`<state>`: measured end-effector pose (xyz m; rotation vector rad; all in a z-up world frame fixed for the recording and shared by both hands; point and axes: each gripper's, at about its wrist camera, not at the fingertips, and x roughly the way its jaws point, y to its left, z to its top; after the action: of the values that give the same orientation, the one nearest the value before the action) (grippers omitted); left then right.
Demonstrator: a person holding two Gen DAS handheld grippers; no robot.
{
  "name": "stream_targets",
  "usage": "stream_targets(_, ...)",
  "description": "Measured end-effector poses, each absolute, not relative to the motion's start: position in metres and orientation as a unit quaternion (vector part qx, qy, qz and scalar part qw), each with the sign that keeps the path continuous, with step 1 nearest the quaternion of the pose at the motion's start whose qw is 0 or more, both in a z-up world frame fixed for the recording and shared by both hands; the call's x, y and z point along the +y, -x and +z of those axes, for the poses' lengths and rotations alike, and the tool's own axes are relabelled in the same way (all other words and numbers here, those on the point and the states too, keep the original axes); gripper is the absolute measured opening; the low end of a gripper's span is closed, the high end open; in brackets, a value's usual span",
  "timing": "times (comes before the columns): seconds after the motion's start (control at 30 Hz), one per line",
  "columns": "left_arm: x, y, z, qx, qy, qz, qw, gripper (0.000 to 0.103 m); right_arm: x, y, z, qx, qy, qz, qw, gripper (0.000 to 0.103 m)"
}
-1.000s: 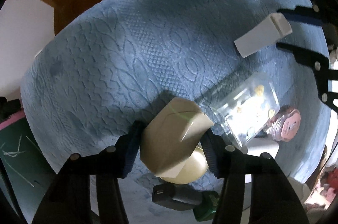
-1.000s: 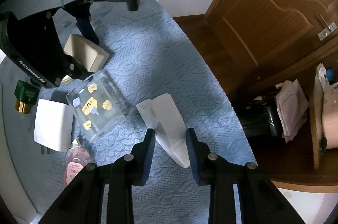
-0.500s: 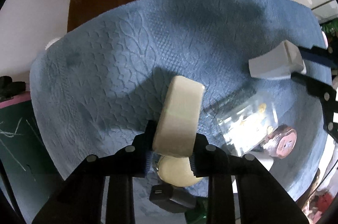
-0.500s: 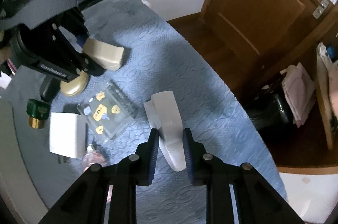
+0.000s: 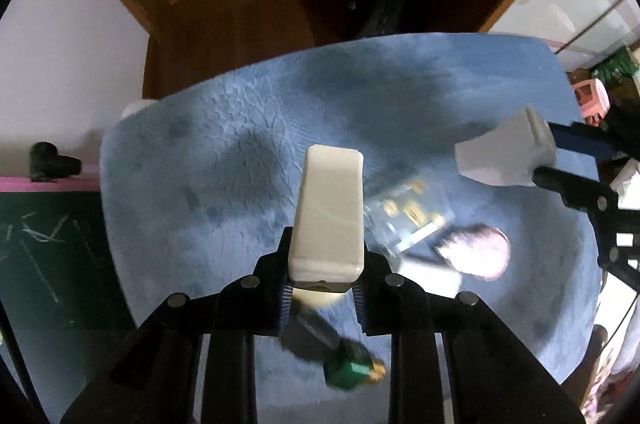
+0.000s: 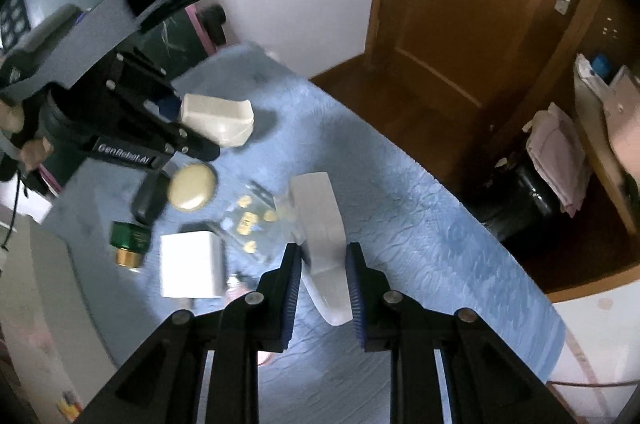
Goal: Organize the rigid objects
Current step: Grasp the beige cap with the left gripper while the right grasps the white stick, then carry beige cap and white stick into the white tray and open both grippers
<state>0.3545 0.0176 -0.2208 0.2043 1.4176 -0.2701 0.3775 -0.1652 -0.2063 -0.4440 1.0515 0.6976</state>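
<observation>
My left gripper (image 5: pixel 324 284) is shut on a cream box (image 5: pixel 328 216), held above the blue cloth-covered table (image 5: pixel 192 192). The right wrist view shows that same cream box (image 6: pixel 218 120) in the left gripper (image 6: pixel 188 128), off the cloth. My right gripper (image 6: pixel 324 264) is shut on a white wedge-shaped box (image 6: pixel 320 220), also raised. In the left wrist view the white box (image 5: pixel 508 156) sits between the right gripper's fingers (image 5: pixel 560 180) at the right edge.
On the cloth lie a round cream compact (image 6: pixel 192 186), a black charger (image 6: pixel 148 198), a green bottle (image 6: pixel 130 240), a white adapter (image 6: pixel 192 264), a clear case with yellow pieces (image 6: pixel 252 220) and a pink round item (image 5: pixel 476 252). A wooden door (image 6: pixel 460 4) stands beyond.
Both grippers have shut on their boxes and lifted them off the cloth. The cream box now stands on end between the left fingers, and the table looks farther away.
</observation>
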Motion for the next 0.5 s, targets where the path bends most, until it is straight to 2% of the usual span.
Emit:
stream_targets(0.3,-0.018,-0.288,-0.123,0.594,-0.086,-0.151,0.786,0.026,-0.184,-0.303,-0.12,0.424,0.136,0.339,0.829,0.023)
stream_targets(0.5,-0.022,-0.212,-0.063,0.552,-0.075,-0.162,0.815,0.026,-0.187,-0.227,-0.064,0.376,0.107,0.347,0.852,0.023)
